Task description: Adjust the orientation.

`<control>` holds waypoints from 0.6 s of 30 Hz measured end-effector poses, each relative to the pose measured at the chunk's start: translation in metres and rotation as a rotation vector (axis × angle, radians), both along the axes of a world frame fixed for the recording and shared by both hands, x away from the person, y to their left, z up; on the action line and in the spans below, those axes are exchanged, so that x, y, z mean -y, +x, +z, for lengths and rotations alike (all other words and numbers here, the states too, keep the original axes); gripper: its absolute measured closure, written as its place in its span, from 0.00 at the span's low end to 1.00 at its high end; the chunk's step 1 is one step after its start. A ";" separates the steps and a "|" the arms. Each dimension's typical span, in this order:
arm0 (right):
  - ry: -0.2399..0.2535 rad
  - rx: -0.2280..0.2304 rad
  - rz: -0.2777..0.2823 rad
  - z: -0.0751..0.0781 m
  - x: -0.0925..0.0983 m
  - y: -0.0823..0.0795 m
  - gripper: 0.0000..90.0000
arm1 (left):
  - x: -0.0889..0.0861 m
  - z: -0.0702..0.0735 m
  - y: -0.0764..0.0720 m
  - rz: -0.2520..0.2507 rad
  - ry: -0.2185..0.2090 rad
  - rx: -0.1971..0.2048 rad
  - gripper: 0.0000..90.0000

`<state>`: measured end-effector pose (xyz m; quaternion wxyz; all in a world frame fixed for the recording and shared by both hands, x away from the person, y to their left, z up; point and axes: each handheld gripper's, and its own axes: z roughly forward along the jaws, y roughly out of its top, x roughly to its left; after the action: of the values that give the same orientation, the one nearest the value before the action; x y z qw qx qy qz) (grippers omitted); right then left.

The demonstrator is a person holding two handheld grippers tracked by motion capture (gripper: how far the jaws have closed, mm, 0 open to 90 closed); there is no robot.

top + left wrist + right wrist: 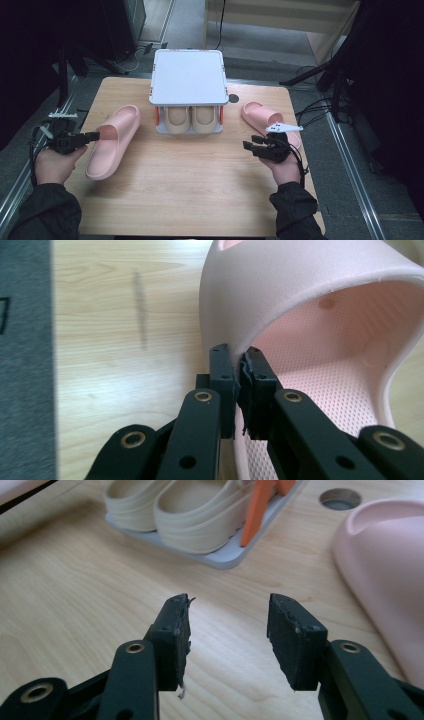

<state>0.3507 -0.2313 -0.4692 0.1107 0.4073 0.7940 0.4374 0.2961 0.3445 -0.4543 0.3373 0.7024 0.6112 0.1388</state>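
Note:
A pink slide slipper (112,140) lies on the left half of the wooden table (200,185), and my left gripper (92,135) is shut on the edge of its strap. In the left gripper view the black jaws pinch the thin rim of the pink slipper's strap (280,295), with my left gripper (239,367) tight on it. A second pink slipper (260,116) lies at the right. My right gripper (250,144) hovers just left of it, open, nothing between its jaws. In the right gripper view my right gripper (229,617) stands over bare wood, the second pink slipper (385,565) to its right.
A small two-level shoe rack (188,75) with a white top stands at the back middle; a beige pair of slippers (191,119) sits on its lower shelf between orange posts. A round cable hole (233,98) lies right of the rack. Dark stands and cables flank the table.

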 end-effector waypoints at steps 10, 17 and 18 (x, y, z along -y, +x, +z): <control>-0.015 0.005 -0.060 0.002 0.020 0.018 0.59 | 0.030 -0.002 -0.020 -0.087 -0.001 -0.026 0.95; -0.031 0.001 -0.094 0.000 0.031 0.030 0.59 | 0.068 -0.005 -0.025 -0.198 0.012 -0.044 0.95; -0.029 -0.002 -0.100 0.000 0.032 0.031 0.59 | 0.073 -0.006 -0.026 -0.210 0.011 -0.044 0.95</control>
<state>0.3821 -0.2632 -0.4697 0.1377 0.4451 0.7792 0.4193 0.2703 0.2717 -0.4603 0.3326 0.7673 0.5407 0.0905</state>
